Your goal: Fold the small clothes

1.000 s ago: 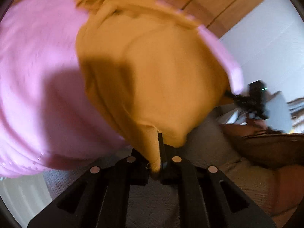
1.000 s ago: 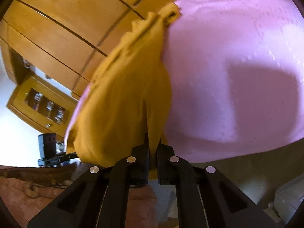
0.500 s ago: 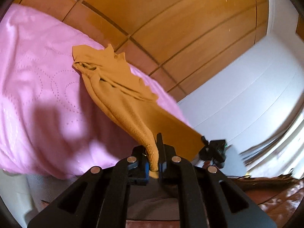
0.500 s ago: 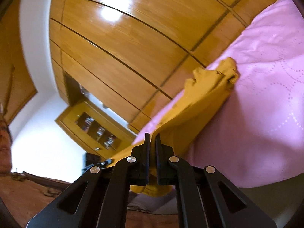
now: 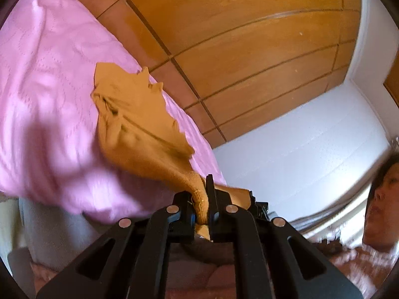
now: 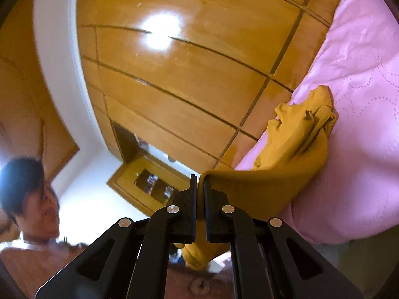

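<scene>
Left wrist view: my left gripper (image 5: pixel 203 199) is clamped on a ribbed edge of the mustard-yellow garment (image 5: pixel 139 127), the fabric pinched between the two closed fingers. From that grip the cloth runs forward and to the left, its long axis stretched from the fingertips to a bunched far end lying on the pink bedspread (image 5: pixel 49 99). Wooden wall panels (image 5: pixel 237 37) rise behind the bed. A person's face (image 5: pixel 381 194) shows at the right edge, blurred.

Right wrist view: my right gripper (image 6: pixel 199 199) has its fingers nearly together, and a thin edge of the same mustard-yellow garment (image 6: pixel 294 149) passes between them, with a fold hanging below; I judge it gripped. Here the cloth runs forward and to the right, again onto the pink bedspread (image 6: pixel 361 74), where its far end sits crumpled near the wooden wall panels (image 6: pixel 187 74).

Both grippers hold the near edge, raised off the bed; the far end rests ahead of both. Neither is clearly nearer. The fold, as I judge it, depends on carrying this near edge forward along that axis.
</scene>
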`<state>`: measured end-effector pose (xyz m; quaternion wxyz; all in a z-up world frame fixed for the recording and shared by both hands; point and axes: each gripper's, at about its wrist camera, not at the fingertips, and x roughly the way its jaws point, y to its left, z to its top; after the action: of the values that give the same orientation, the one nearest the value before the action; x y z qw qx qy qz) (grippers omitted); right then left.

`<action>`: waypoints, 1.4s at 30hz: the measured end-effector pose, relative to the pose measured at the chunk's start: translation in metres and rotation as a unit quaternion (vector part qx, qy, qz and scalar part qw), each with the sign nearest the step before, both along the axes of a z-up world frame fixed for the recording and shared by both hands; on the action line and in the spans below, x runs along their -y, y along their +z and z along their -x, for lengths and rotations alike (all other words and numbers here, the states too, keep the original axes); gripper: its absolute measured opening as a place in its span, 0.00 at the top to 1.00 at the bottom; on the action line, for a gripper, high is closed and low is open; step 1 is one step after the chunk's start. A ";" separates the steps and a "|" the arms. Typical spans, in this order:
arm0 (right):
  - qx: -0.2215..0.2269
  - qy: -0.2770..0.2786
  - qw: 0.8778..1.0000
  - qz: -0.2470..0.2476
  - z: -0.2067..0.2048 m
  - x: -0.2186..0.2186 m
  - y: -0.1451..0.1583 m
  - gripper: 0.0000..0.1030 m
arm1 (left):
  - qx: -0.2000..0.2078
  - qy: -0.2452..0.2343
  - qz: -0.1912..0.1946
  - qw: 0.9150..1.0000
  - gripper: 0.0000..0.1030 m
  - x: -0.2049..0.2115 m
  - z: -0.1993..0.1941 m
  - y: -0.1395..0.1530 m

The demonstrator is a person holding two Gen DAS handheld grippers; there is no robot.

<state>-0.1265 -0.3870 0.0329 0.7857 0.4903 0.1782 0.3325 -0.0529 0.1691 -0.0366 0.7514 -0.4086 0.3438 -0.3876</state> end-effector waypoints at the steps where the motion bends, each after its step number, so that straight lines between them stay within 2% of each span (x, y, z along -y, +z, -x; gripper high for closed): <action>1: -0.011 -0.011 1.000 -0.002 -0.015 0.005 0.000 0.96 | -0.004 0.005 0.001 1.000 0.94 0.000 -0.013 0.001; 5: -0.032 -0.048 0.997 -0.050 -0.069 0.022 -0.005 0.96 | -0.026 0.024 0.003 0.999 0.94 0.004 -0.070 0.003; 9: -0.055 -0.099 0.987 -0.118 -0.124 0.053 -0.017 0.96 | -0.071 0.038 0.024 0.996 0.94 0.006 -0.139 -0.013; 10: -0.068 -0.105 0.986 -0.110 -0.134 0.056 -0.018 0.96 | -0.079 0.041 0.016 0.996 0.93 0.009 -0.154 -0.017; 11: -0.087 -0.111 0.986 -0.084 -0.144 0.056 -0.018 0.96 | -0.085 0.044 0.005 0.995 0.93 0.011 -0.164 -0.021; 13: -0.135 -0.118 0.984 0.013 -0.158 0.047 -0.014 0.96 | -0.102 0.044 -0.017 0.994 0.94 0.019 -0.187 -0.031; 15: -0.162 -0.082 0.980 0.076 -0.165 0.030 -0.017 0.95 | -0.113 0.043 -0.013 0.993 0.93 0.021 -0.197 -0.039; 16: -0.174 -0.063 0.977 0.102 -0.166 0.019 -0.020 0.82 | -0.117 0.042 -0.010 0.992 0.93 0.021 -0.199 -0.042; 17: -0.186 -0.050 0.972 0.133 -0.163 0.010 -0.021 0.44 | -0.120 0.042 -0.012 0.992 0.93 0.020 -0.201 -0.045; 18: -0.200 -0.043 0.963 0.176 -0.158 -0.001 -0.020 0.26 | -0.124 0.043 -0.016 0.991 0.94 0.018 -0.202 -0.048; 19: -0.207 -0.039 0.956 0.204 -0.154 -0.009 -0.020 0.19 | -0.127 0.042 -0.017 0.991 0.94 0.017 -0.202 -0.049; 21: -0.196 -0.026 0.947 0.252 -0.145 -0.026 -0.017 0.21 | -0.131 0.042 -0.018 0.990 0.94 0.016 -0.202 -0.053; 22: -0.181 -0.025 0.942 0.281 -0.139 -0.036 -0.013 0.26 | -0.131 0.041 -0.019 0.990 0.94 0.015 -0.202 -0.054; 24: -0.156 -0.010 0.930 0.333 -0.134 -0.054 -0.006 0.28 | -0.127 0.039 -0.023 0.991 0.94 0.014 -0.199 -0.053; 26: -0.134 0.019 0.898 0.420 -0.140 -0.082 0.000 0.30 | -0.124 0.038 -0.025 0.991 0.94 0.014 -0.197 -0.052; 27: -0.129 0.028 0.886 0.445 -0.141 -0.090 0.000 0.31 | -0.122 0.038 -0.024 0.991 0.94 0.014 -0.196 -0.051; 29: -0.118 0.064 0.836 0.532 -0.152 -0.118 -0.006 0.33 | -0.117 0.041 -0.025 0.992 0.93 0.015 -0.196 -0.050; 30: -0.112 0.076 0.821 0.555 -0.155 -0.125 -0.009 0.34 | -0.114 0.041 -0.026 0.992 0.93 0.015 -0.195 -0.050; 31: -0.101 0.101 0.794 0.591 -0.158 -0.139 -0.014 0.35 | -0.112 0.042 -0.026 0.992 0.93 0.014 -0.193 -0.049; 32: -0.093 0.112 0.777 0.612 -0.160 -0.147 -0.019 0.37 | -0.110 0.042 -0.025 0.993 0.93 0.013 -0.192 -0.048; 33: -0.076 0.123 0.746 0.650 -0.161 -0.160 -0.024 0.40 | -0.109 0.042 -0.024 0.993 0.93 0.012 -0.191 -0.048; 34: -0.066 0.126 0.724 0.675 -0.162 -0.166 -0.030 0.48 | -0.109 0.043 -0.025 0.993 0.93 0.011 -0.190 -0.047; 35: -0.053 0.133 0.695 0.705 -0.165 -0.176 -0.035 0.66 | -0.109 0.043 -0.026 0.993 0.93 0.011 -0.190 -0.047; 36: -0.048 0.139 0.687 0.712 -0.166 -0.178 -0.037 0.78 | -0.109 0.042 -0.027 0.993 0.93 0.011 -0.189 -0.046; 37: -0.046 0.154 0.683 0.712 -0.171 -0.182 -0.038 0.96 | -0.109 0.043 -0.028 0.993 0.93 0.011 -0.190 -0.045; 38: -0.047 0.157 0.685 0.710 -0.174 -0.181 -0.035 0.96 | -0.107 0.043 -0.030 0.993 0.93 0.011 -0.190 -0.043; 39: -0.045 0.158 0.693 0.702 -0.178 -0.179 -0.030 0.96 | -0.105 0.044 -0.031 0.993 0.93 0.011 -0.190 -0.040; 42: -0.046 0.140 0.762 0.631 -0.193 -0.153 0.003 0.96 | -0.090 0.047 -0.047 0.994 0.93 0.013 -0.195 -0.029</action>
<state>0.0662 -0.2343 0.0359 0.8528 -0.1319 0.4508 0.2285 0.1424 0.1566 -0.0653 0.7531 -0.4219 0.4081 -0.2972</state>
